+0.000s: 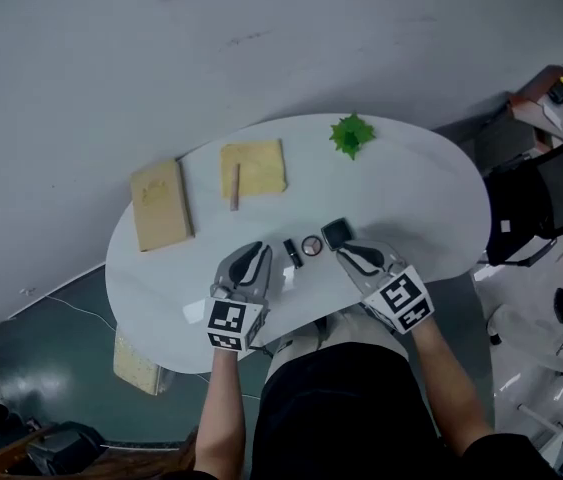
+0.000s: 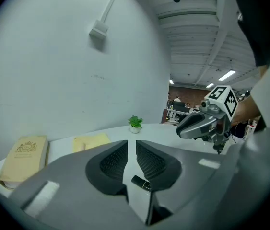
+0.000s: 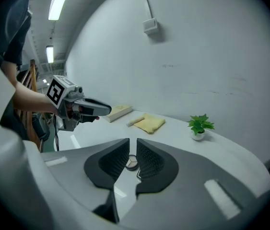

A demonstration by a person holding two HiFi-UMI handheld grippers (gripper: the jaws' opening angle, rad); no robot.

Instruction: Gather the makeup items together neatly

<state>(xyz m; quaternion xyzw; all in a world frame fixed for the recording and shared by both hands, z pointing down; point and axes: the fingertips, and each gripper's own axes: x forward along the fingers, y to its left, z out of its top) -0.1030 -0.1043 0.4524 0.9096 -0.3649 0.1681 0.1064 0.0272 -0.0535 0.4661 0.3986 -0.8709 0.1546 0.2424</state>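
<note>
On the white oval table (image 1: 431, 183), close to its near edge, a black tube (image 1: 292, 252), a small round compact (image 1: 311, 245) and a black square compact (image 1: 337, 233) lie in a tight row. My left gripper (image 1: 257, 250) hovers just left of the tube, its jaws a narrow slit apart with nothing between them. The tube (image 2: 142, 182) shows on the table below that slit. My right gripper (image 1: 346, 253) hangs above the table just right of the compacts, its jaws also narrowly apart and empty. The round compact (image 3: 132, 163) shows through its gap.
A tan book (image 1: 161, 206) lies at the far left. Beside it is a yellow cloth (image 1: 254, 168) with a thin stick (image 1: 234, 186) at its left edge. A small green plant (image 1: 351, 135) stands at the far edge. A black chair (image 1: 551, 203) is to the right.
</note>
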